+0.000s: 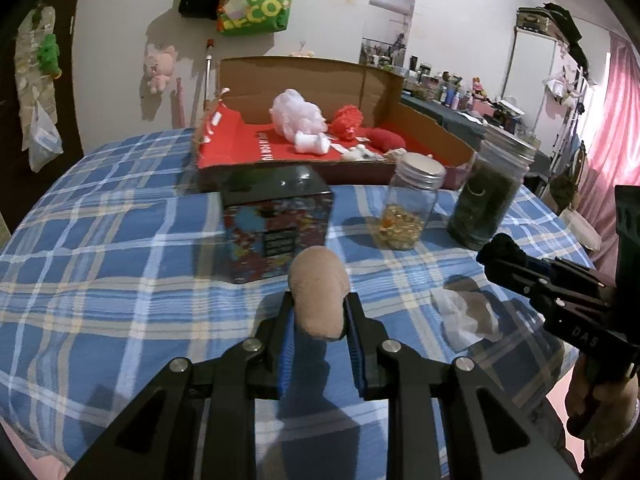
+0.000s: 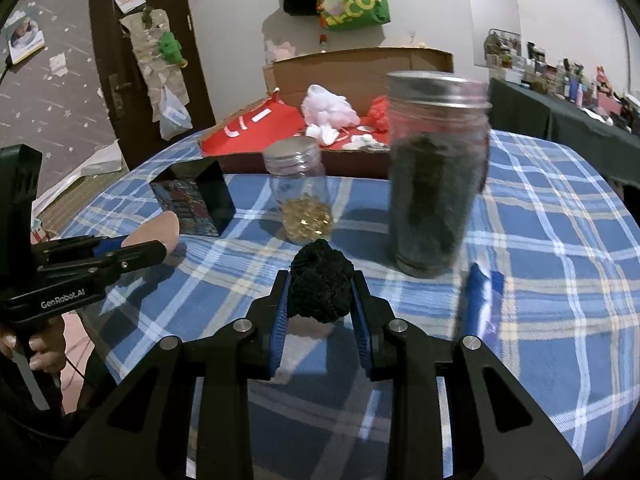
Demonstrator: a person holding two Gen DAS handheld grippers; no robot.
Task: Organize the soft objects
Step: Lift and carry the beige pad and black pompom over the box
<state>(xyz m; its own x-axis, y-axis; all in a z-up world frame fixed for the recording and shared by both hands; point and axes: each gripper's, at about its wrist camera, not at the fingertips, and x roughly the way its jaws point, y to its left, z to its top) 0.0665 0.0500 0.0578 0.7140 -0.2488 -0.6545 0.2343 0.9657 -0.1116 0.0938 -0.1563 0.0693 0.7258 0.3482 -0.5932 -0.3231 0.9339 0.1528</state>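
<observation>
Left wrist view: left gripper clamping beige plush piece above plaid bedcover; right gripper squeezing black pom-pom; cardboard box holding soft toys beyond.

Black left tool with blue pads, silver screws, "GenRobot.AI" lettering.

Beside the dark box stand a small glass jar and a taller dark-filled jar.
</observation>
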